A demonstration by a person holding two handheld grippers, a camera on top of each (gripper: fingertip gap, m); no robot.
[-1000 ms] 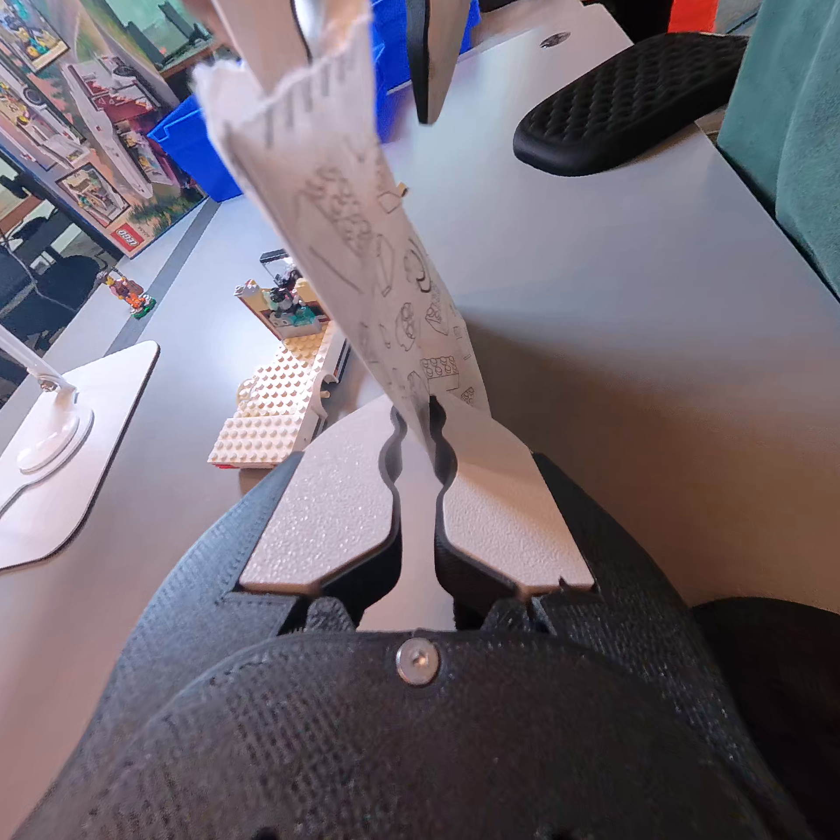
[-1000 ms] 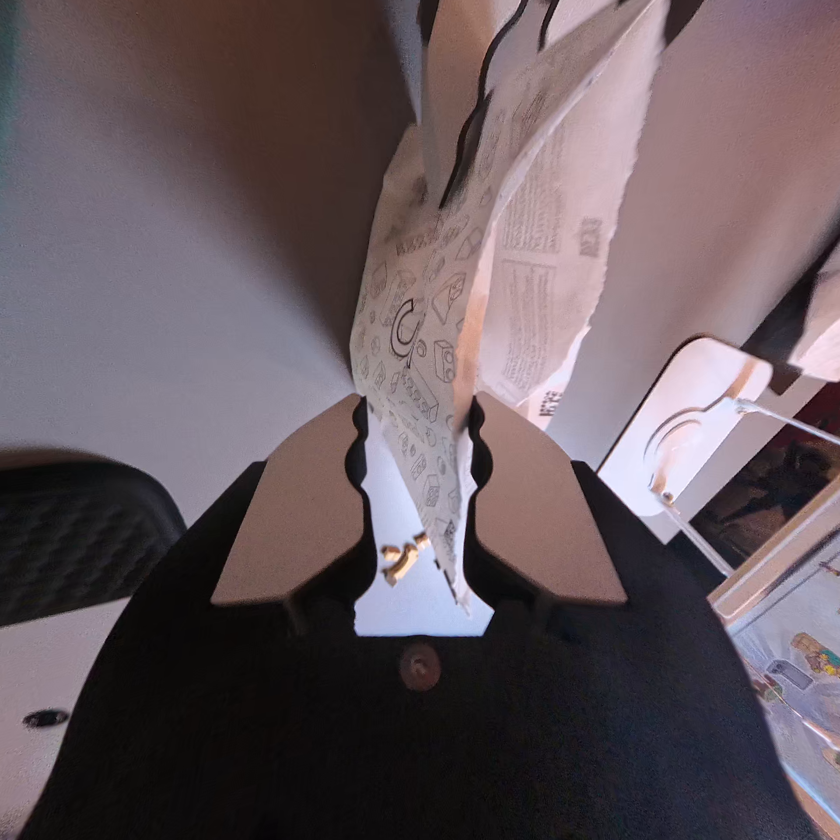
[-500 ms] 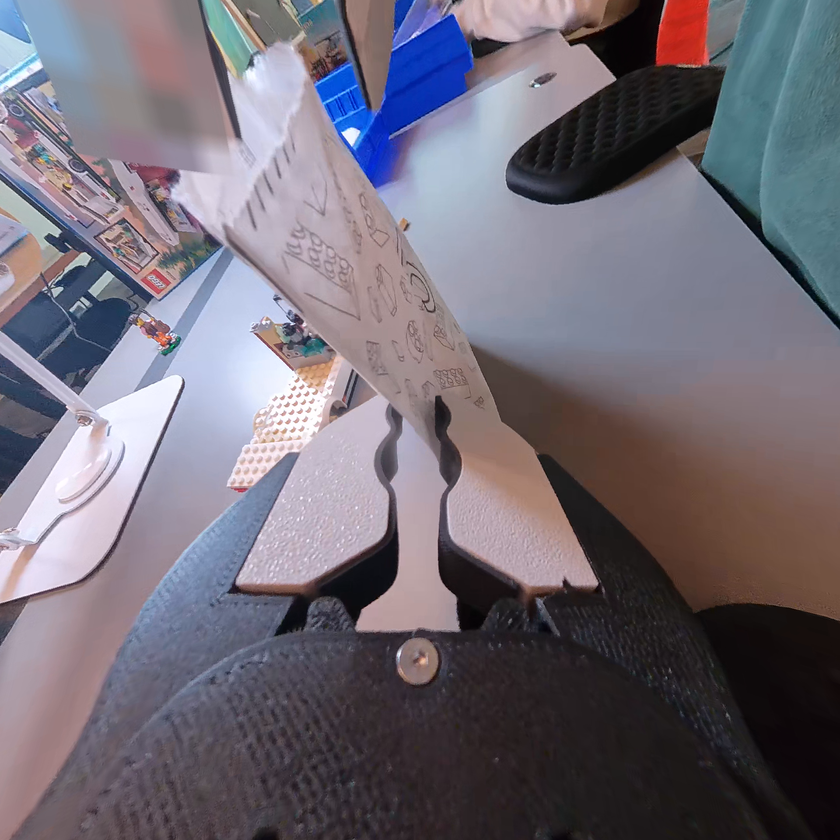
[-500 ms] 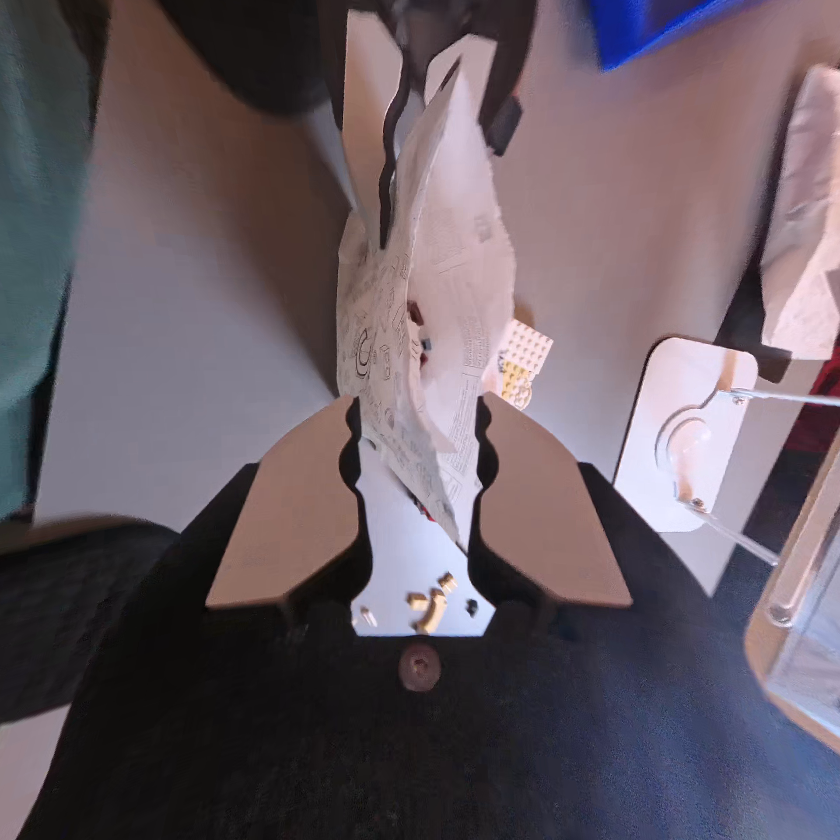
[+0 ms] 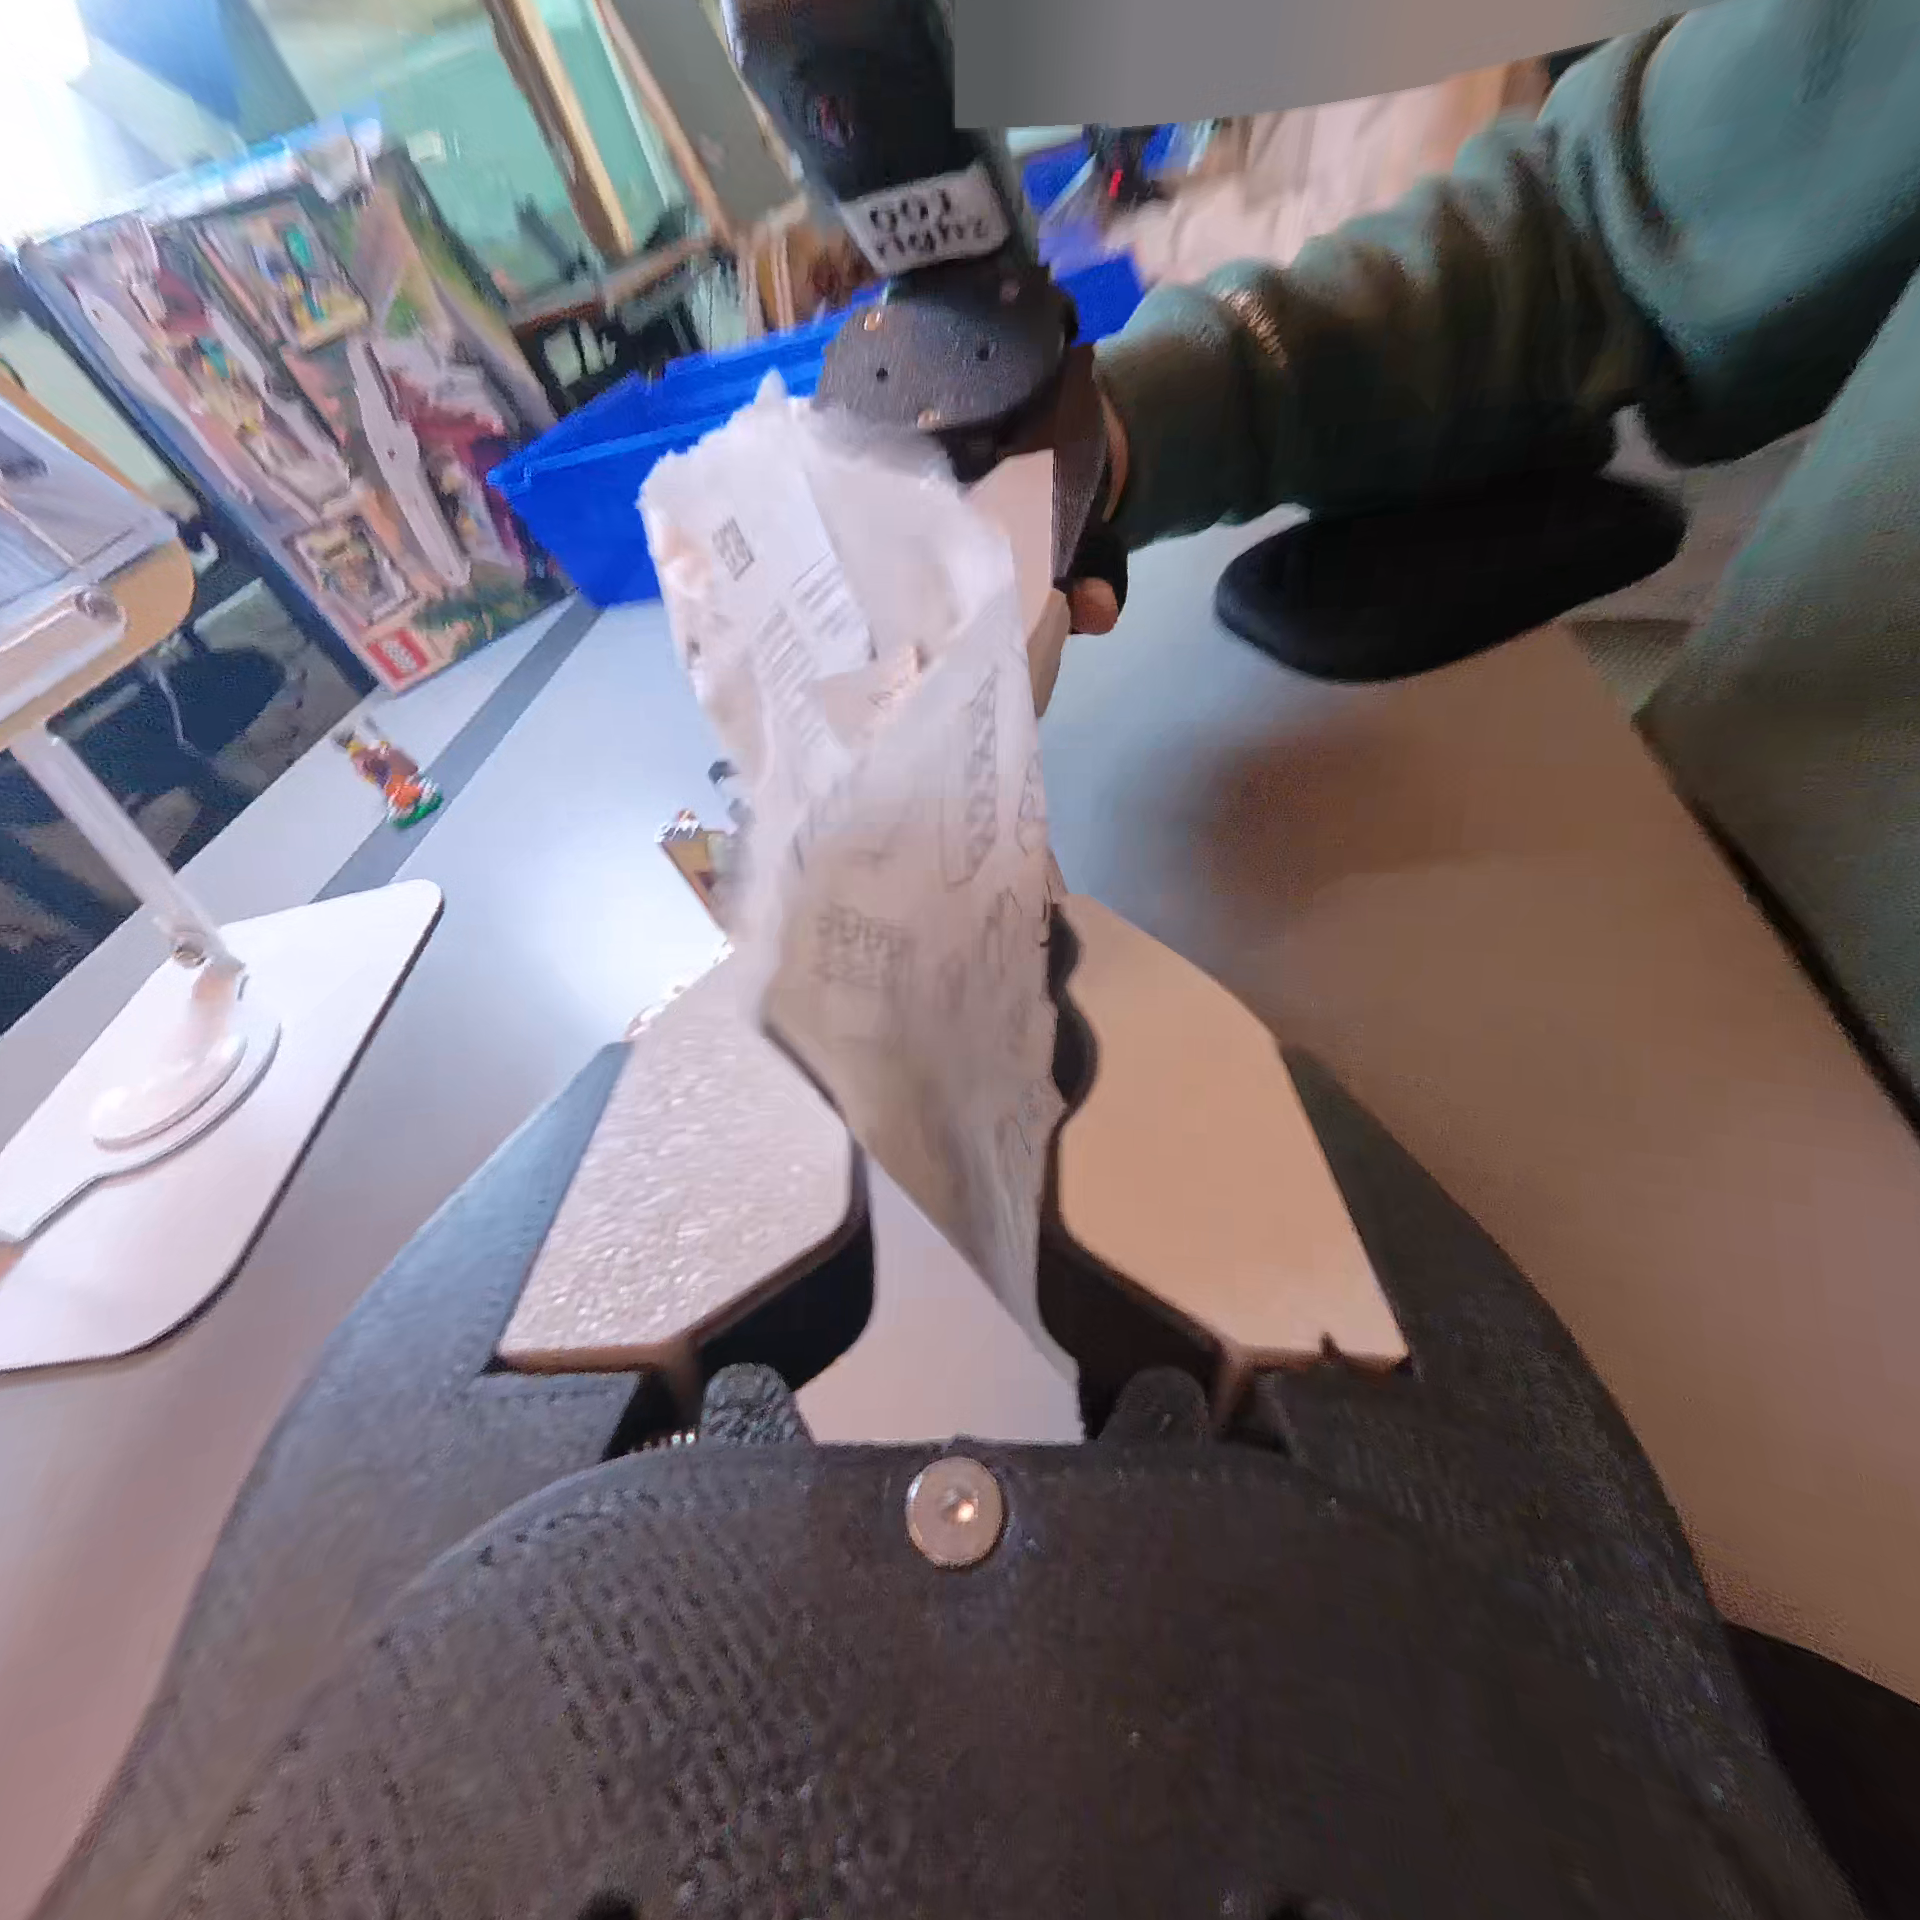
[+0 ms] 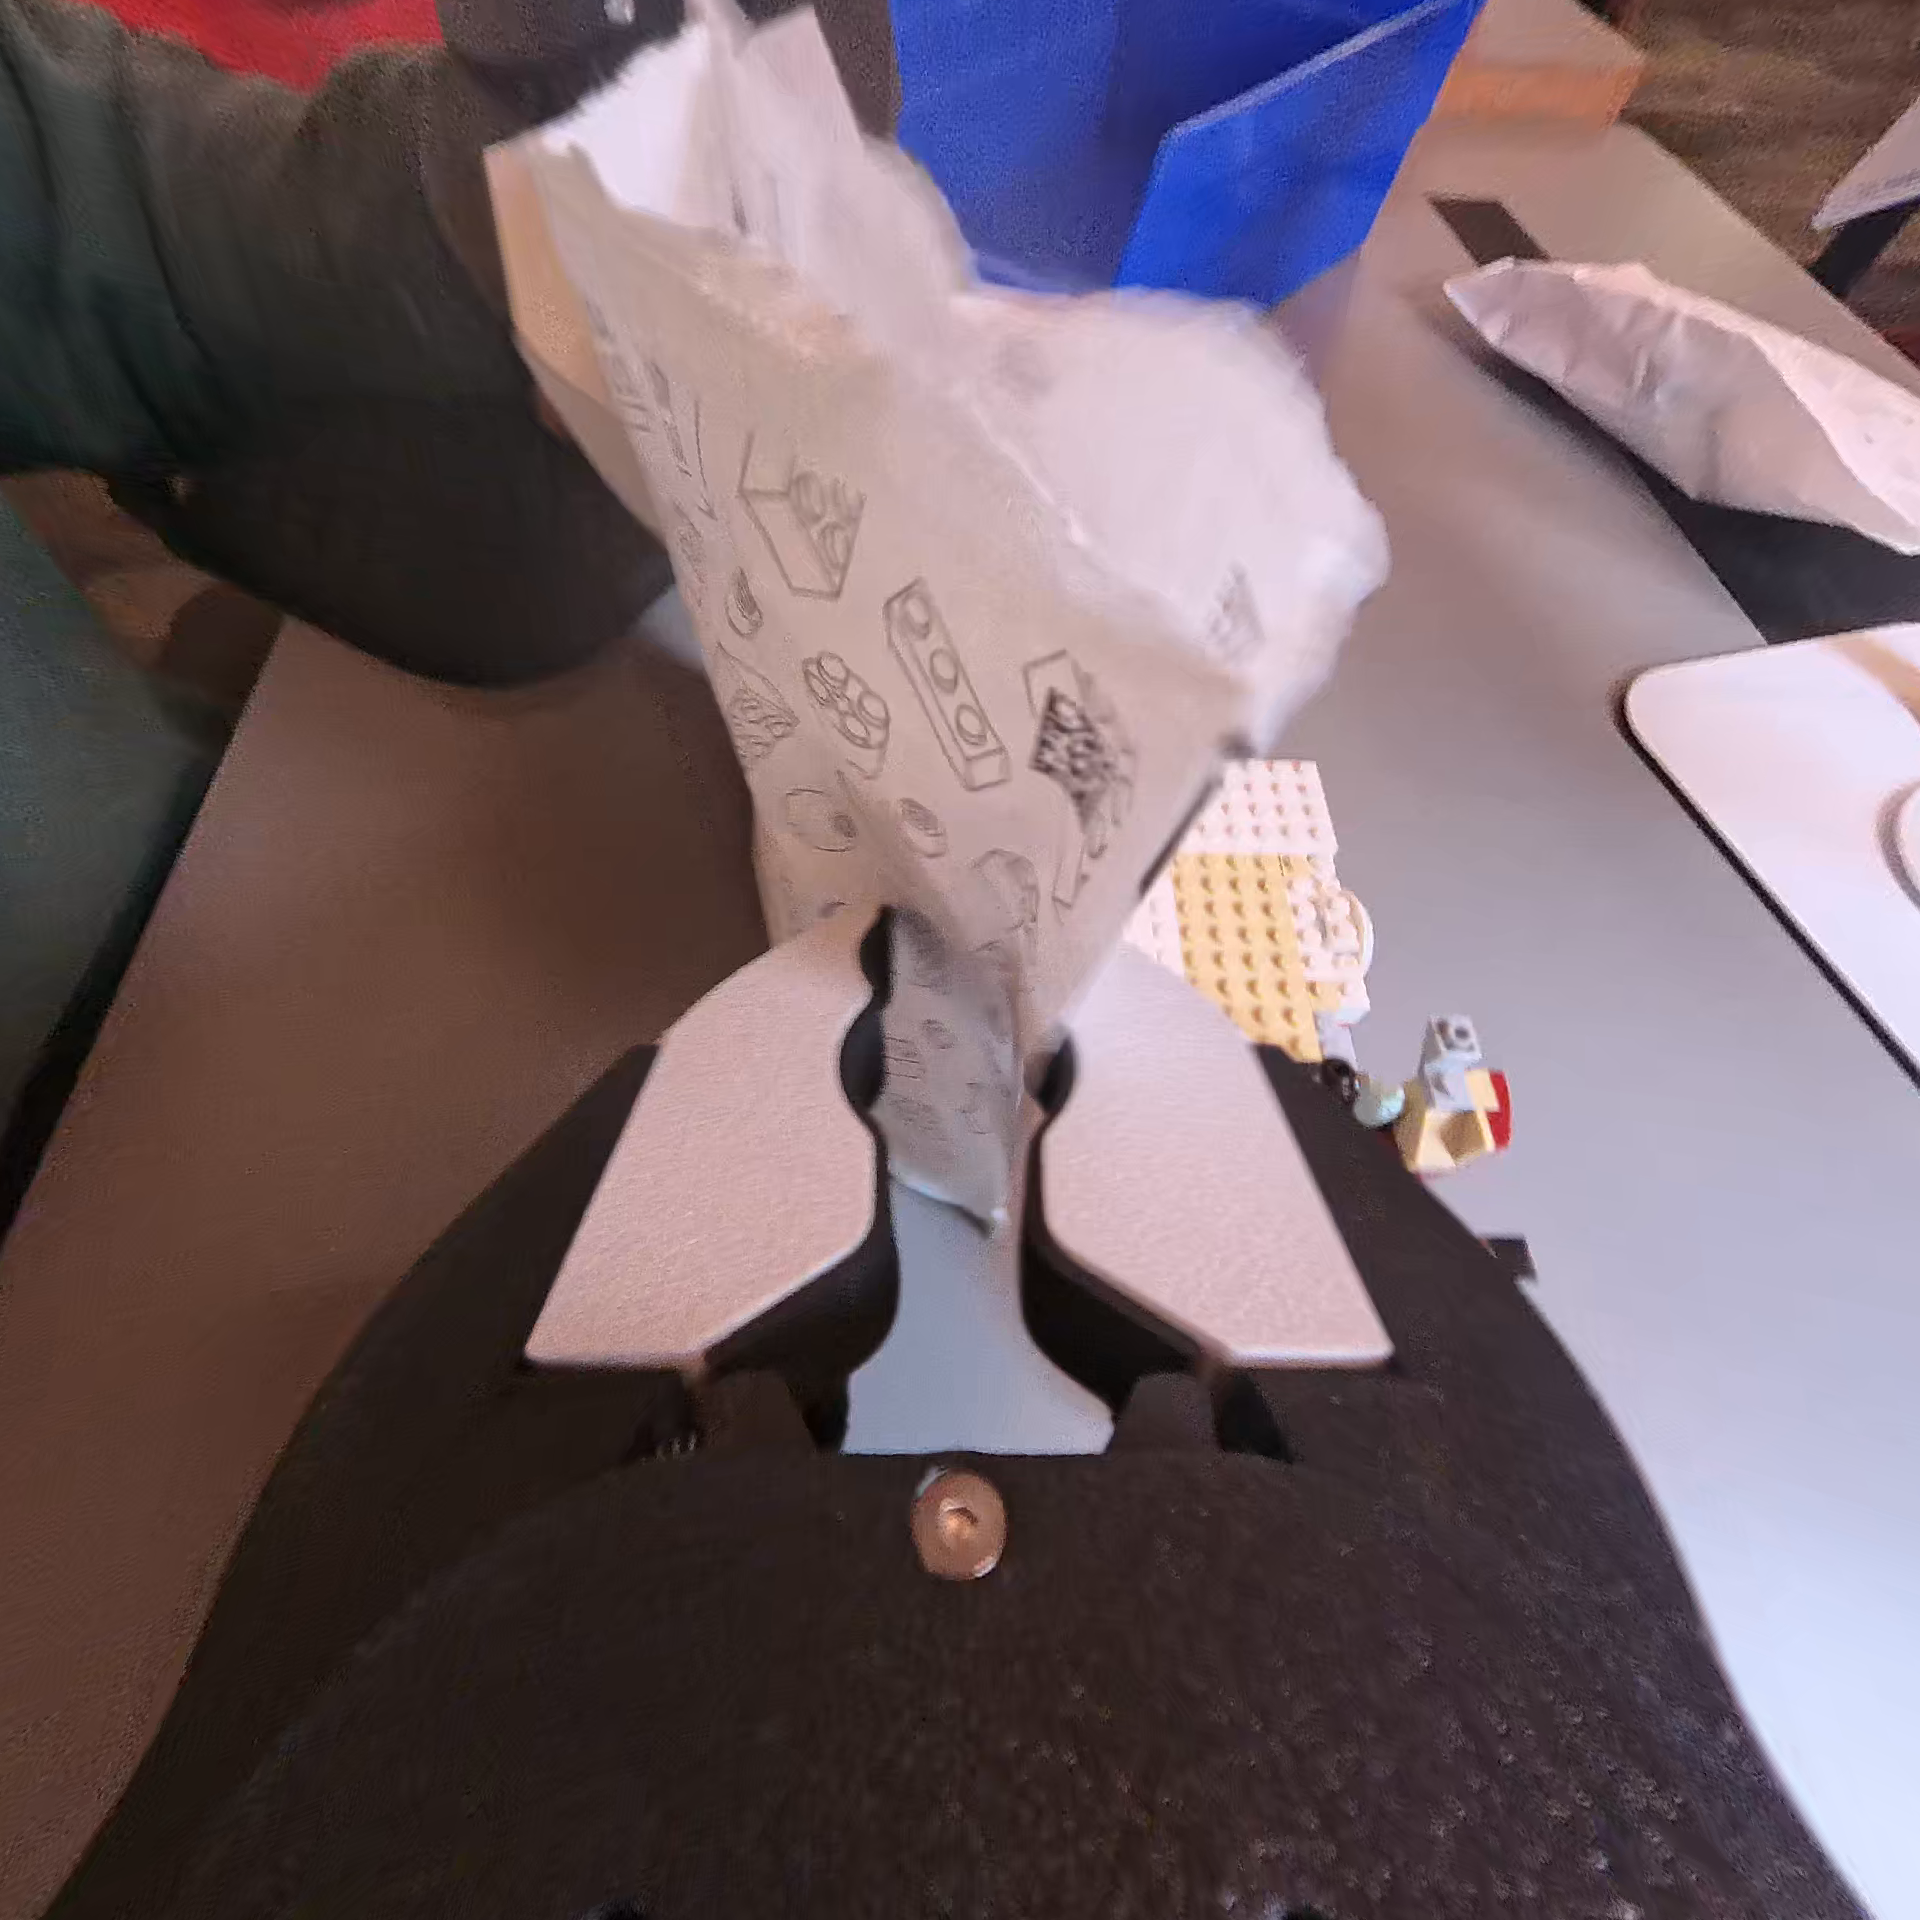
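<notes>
Left wrist view: the left gripper [image 5: 914, 966] has its fingers spread. The paper bag [image 5: 894, 727] runs between them from lower centre up to upper centre, long axis along the fingers. Its edge lies against the right-hand finger [image 5: 1174, 1122]; bare tabletop [image 5: 1455, 987] shows beside the other finger, so this end looks released. The bag's far top end goes into the right gripper [image 5: 966, 457], which bears a lettered sticker. Behind, at upper left, are a blue bin [image 5: 623, 488] and a boxed set [image 5: 343, 436] with a red logo.

Right wrist view: the right gripper's fingers are clenched on a crumpled corner of the bag at frame centre, and the bag fans upward and away. Its paper carries line drawings of bricks, a square code and small print. Studded plates [image 6: 1247, 883] lie just right of the fingertips; a second bag [image 6: 1683, 405] is at upper right.
</notes>
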